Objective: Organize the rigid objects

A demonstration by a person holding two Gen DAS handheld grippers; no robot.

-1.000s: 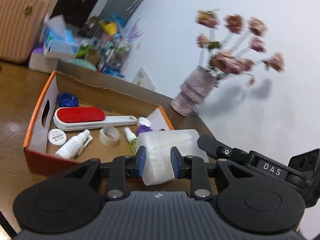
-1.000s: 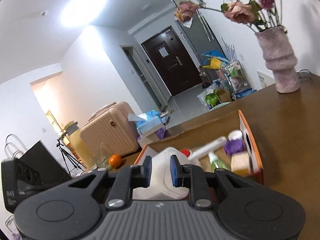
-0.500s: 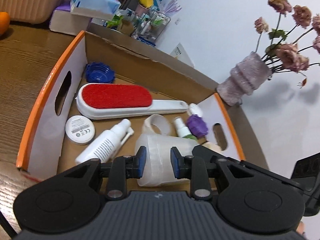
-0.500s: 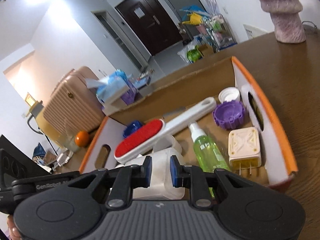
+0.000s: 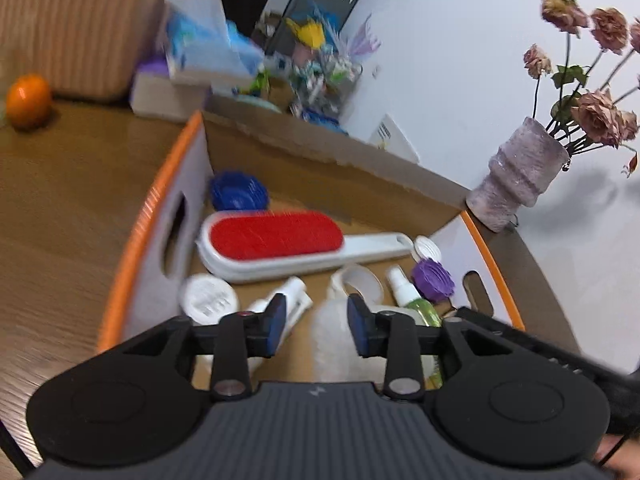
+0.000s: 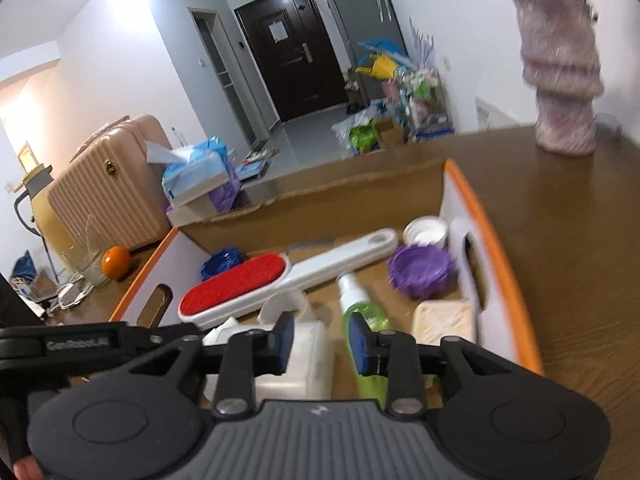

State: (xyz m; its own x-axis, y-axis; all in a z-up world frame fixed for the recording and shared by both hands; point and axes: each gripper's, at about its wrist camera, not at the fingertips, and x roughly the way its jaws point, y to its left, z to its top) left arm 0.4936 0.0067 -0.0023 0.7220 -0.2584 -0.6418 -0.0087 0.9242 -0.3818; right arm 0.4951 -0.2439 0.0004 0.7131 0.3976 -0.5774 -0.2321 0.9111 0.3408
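An orange-rimmed cardboard box [image 5: 148, 216] [image 6: 492, 232] sits on the wooden table. A translucent white plastic container [image 5: 334, 344] [image 6: 304, 356] lies at the box's near end. My left gripper [image 5: 314, 330] is open above it, jaws apart and clear of it. My right gripper [image 6: 320, 344] is open too, with the container just below its left pad. Also in the box: a red-and-white lint brush [image 5: 280, 242] [image 6: 256, 286], a green spray bottle [image 6: 362, 316], a purple lid [image 6: 420, 266], a blue lid [image 5: 238, 194], a white spray bottle [image 5: 288, 300].
A pink vase of dried roses [image 5: 516, 184] [image 6: 560, 80] stands on the table right of the box. An orange [image 5: 28, 100] [image 6: 115, 261] lies at the far left. A suitcase [image 6: 108, 192] and a tissue pack [image 5: 204, 52] stand behind the box.
Both grippers carried the white container down into the box, then opened and released it. Both have drawn back slightly, and the container now lies in the box.
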